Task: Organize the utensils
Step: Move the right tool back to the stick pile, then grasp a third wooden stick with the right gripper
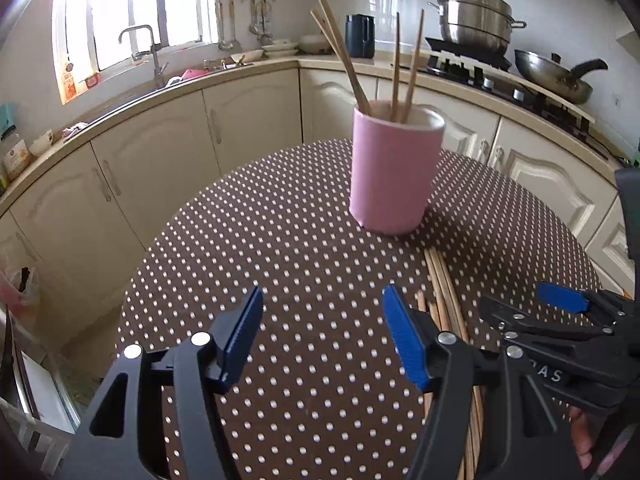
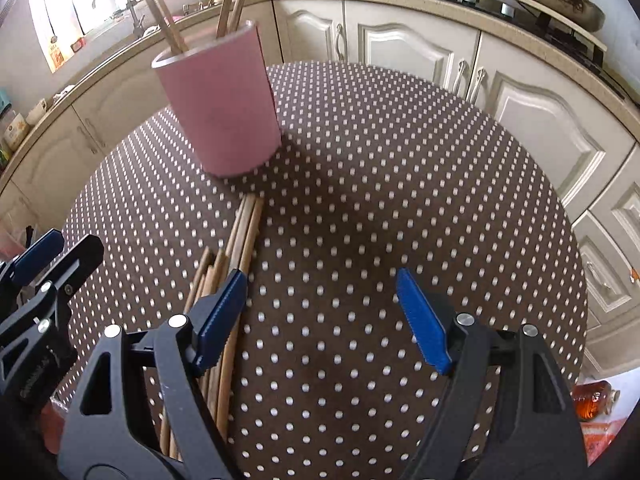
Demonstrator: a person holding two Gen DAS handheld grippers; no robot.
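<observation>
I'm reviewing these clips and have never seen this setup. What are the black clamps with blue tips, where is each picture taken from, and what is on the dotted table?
No robot here: a person holds one clamp-like gripper in each hand, each carrying a forward-looking fisheye camera. One picture looks along the left gripper, the other along the right gripper. Both are open and hold nothing. On the polka-dot tablecloth stands a pink cup with four chopsticks in it. A bundle of loose chopsticks lies flat in front of the cup, between the two grippers.
</observation>
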